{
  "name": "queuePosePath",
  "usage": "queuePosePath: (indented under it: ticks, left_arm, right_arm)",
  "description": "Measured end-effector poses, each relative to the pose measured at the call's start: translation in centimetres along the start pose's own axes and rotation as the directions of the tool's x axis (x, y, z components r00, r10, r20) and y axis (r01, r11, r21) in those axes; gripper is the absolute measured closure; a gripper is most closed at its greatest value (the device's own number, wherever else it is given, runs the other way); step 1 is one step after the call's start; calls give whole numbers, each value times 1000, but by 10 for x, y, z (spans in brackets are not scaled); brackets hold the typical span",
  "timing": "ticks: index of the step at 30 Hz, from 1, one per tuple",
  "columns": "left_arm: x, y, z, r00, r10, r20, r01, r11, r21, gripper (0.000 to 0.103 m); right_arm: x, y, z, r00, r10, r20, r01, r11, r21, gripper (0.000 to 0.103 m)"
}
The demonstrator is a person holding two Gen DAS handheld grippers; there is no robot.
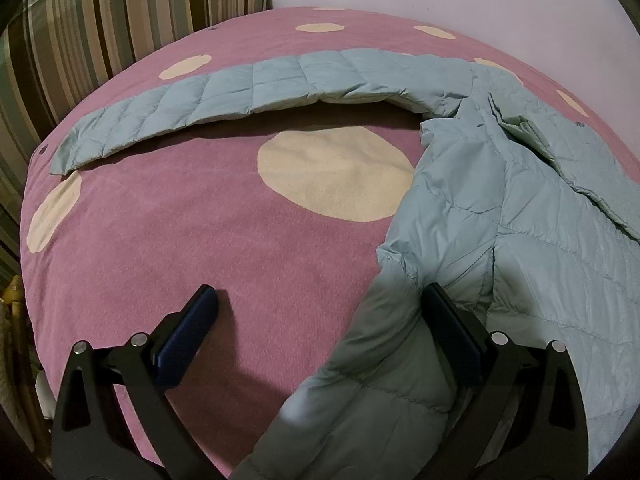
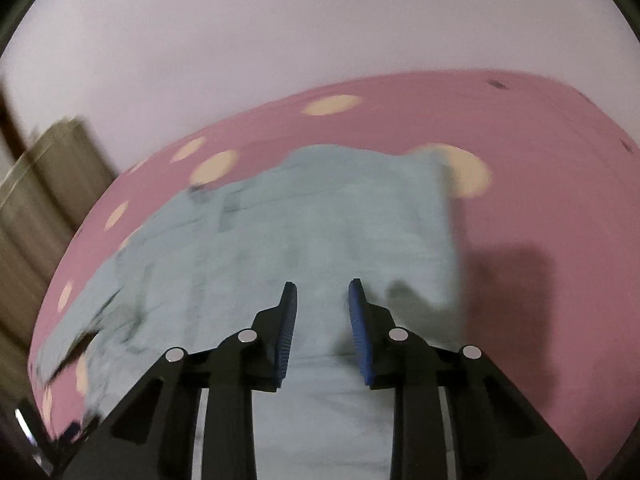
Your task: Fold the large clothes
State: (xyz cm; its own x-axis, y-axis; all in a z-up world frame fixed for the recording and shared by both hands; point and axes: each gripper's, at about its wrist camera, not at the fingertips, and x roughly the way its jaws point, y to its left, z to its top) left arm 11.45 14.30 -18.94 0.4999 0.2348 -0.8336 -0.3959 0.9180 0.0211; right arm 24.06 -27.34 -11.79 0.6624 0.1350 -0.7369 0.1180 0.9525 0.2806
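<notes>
On the pink bed cover [image 1: 168, 240] with cream dots lies a pale blue quilted jacket [image 1: 520, 216], body at the right, one sleeve [image 1: 224, 100] stretched long toward the left across the far side. Its lower body runs out of frame. Both jaws of the left hand-held gripper [image 1: 316, 300] stand wide apart, straddling the jacket's near edge, unclamped. Over the blurred jacket, the right hand-held gripper [image 2: 322, 290] shows a narrow gap, nothing pinched.
</notes>
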Motion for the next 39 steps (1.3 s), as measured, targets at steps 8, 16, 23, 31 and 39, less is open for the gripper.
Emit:
queuePosePath:
  ticks: [8,16,23,31,39]
  left_arm:
    - [-1,0,-1,1000,2,-1,-2,1000,1,2]
    - [-1,0,-1,1000,0,-1,0,1000,0,2]
    - [-1,-1,0,1000,2,-2,-2,1000,0,2]
    - [0,-2,0,1000,4,-1,-4,1000,3,2]
    - [0,-2,0,1000,3,-1,-3,1000,2,2]
  right_arm:
    - [56,-28,-15,992,-67,-111,66,998,-14,76]
    - [30,-20,41,998,-55,5,55,998,11,75]
    - [92,-23,84,995,-100,-13,100,995,-3,75]
    - [135,-28,77,982,-145,-125,146,989,-1,75]
    - [50,4,29,997,-78,-7,78,997,-4,43]
